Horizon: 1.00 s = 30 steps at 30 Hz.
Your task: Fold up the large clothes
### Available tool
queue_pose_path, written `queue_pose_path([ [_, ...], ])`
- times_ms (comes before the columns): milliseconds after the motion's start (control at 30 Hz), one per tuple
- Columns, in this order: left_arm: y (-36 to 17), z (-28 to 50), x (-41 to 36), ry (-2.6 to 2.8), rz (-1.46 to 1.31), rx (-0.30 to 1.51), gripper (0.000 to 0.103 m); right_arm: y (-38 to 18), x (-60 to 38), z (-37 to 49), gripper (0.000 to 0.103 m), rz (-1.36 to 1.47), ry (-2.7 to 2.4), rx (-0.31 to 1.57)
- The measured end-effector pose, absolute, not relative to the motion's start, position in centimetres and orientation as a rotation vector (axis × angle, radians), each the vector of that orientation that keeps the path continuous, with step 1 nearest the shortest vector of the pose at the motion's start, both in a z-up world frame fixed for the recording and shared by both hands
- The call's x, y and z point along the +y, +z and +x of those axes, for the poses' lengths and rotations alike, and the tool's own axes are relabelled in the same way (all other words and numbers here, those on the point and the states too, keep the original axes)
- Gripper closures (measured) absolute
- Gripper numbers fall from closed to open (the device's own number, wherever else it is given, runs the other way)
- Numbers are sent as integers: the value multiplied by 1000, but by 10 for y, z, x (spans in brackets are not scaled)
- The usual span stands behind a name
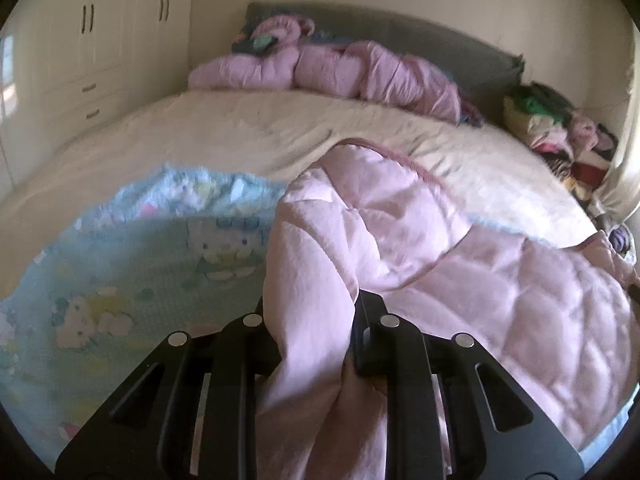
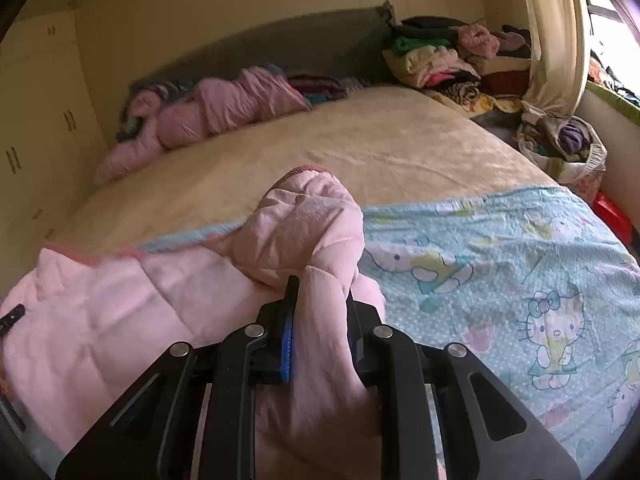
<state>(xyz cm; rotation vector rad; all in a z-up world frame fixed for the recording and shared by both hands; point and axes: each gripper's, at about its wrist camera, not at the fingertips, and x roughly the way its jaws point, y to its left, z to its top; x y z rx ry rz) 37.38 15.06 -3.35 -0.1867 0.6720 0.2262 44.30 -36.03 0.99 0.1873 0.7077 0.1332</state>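
Between the jaws of the left gripper (image 1: 312,332) a bunched fold of the pink quilted jacket (image 1: 460,280) is pinched tight; the rest of it spreads rightward over the bed (image 1: 280,128), with a blue cartoon blanket (image 1: 120,272) to the jaws' left.

From the right wrist, the right gripper (image 2: 320,320) likewise clamps a gathered piece of the jacket (image 2: 100,312), which lies mostly left of the jaws, the blanket (image 2: 500,272) to their right.

— That quilted jacket (image 1: 400,248) is pale pink, with darker pink trim along its edge.

— And the blanket (image 2: 500,272) under it is light blue, dotted, printed with white cartoon cats.

— Bed sheet (image 1: 248,132) is cream, headboard (image 1: 420,32) grey. Both grippers are black.
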Motion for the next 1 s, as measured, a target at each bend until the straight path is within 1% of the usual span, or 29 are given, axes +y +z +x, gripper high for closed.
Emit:
queue_pose_path([
  [167, -57, 387, 148, 227, -158, 719, 83, -28, -362, 454, 84, 200, 86, 777],
  [333, -68, 394, 149, 227, -146, 743, 77, -52, -368, 453, 81, 246, 69, 788],
  [467, -78, 398, 145, 224, -127, 758, 75, -60, -374, 450, 78, 304, 82, 792],
  [733, -78, 395, 147, 216, -116, 754, 73, -63, -378, 445, 73, 347, 90, 831],
  [800, -76, 391, 146, 229, -109, 748, 66, -58, -380, 443, 69, 344, 87, 853],
  [833, -74, 389, 147, 244, -103, 750, 55, -54, -380, 439, 67, 348, 78, 865],
  [867, -71, 387, 147, 261, -98, 754, 41, -50, -382, 436, 57, 348, 67, 869],
  [900, -65, 384, 150, 266, -103, 762, 36, -43, -382, 430, 38, 335, 50, 863],
  [933, -61, 381, 151, 266, -110, 764, 29, -37, -383, 424, 30, 317, 30, 850],
  [967, -54, 376, 152, 276, -116, 759, 27, -26, -383, 411, 23, 293, 9, 813],
  [1000, -49, 372, 152, 285, -119, 755, 27, -20, -383, 404, 22, 281, 15, 789],
])
